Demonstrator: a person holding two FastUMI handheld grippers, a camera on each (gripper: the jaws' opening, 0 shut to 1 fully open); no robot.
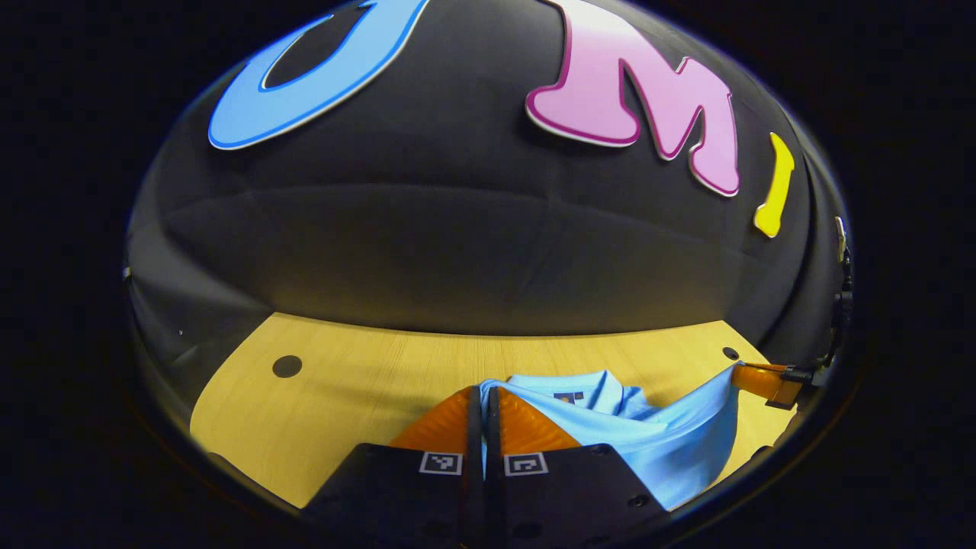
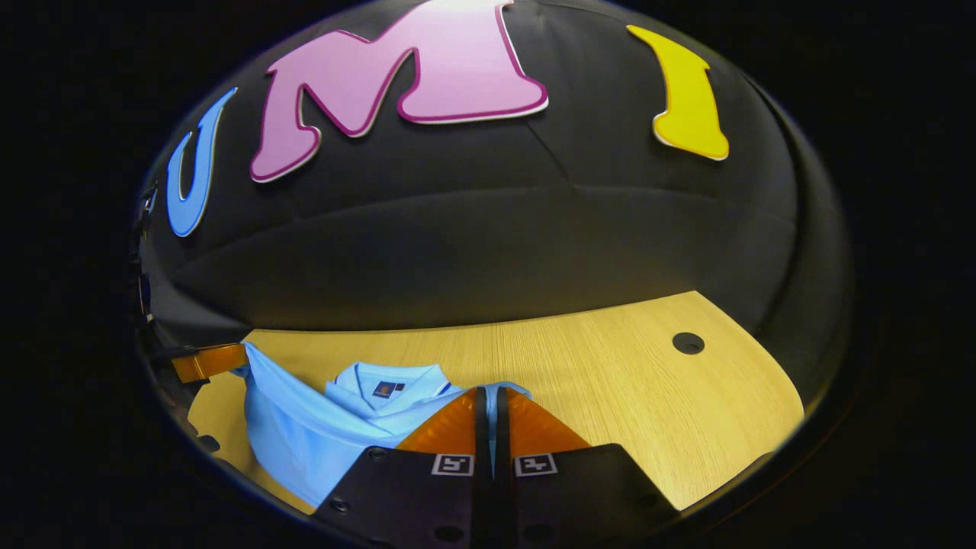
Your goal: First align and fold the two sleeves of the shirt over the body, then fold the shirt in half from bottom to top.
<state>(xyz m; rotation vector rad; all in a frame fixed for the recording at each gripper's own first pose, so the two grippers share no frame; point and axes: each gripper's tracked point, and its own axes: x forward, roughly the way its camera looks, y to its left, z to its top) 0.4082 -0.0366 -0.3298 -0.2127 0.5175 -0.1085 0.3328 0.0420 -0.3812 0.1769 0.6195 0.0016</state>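
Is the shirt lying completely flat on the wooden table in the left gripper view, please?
No, the light blue shirt is lifted off the table, its edge pinched in each hand-held gripper and stretched between them.

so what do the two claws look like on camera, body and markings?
Both look alike. The left claw has a dark, flat-faced body with visible screw holes, two wedge-shaped ribbed fingers, and a small square black-and-white marker at each finger's base. The right claw has the same body, screw holes and pair of markers. No cable can be made out on either.
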